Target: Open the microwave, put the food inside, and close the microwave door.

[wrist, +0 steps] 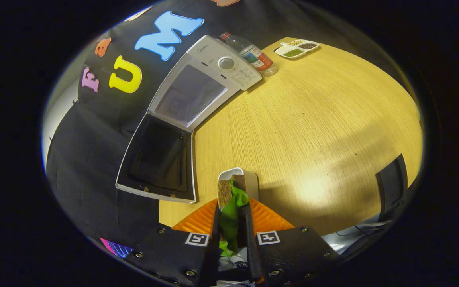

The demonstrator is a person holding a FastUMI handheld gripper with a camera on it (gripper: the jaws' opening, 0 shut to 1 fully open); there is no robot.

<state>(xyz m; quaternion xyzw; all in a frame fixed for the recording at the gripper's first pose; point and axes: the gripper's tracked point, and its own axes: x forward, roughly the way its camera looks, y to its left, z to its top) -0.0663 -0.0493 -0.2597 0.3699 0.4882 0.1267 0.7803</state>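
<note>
A white microwave stands at the far edge of the wooden table, against the black cloth wall. Its door hangs fully open toward me, dark glass showing, and the pale cavity is bare. My gripper is shut on a small white dish holding a brown slice and green leafy food. The dish is lifted off the table, just right of the open door's free edge and well short of the cavity.
A plastic water bottle stands right of the microwave's control panel. A white divided tray of grains sits at the table's far edge. A dark chair back rises at the near right edge.
</note>
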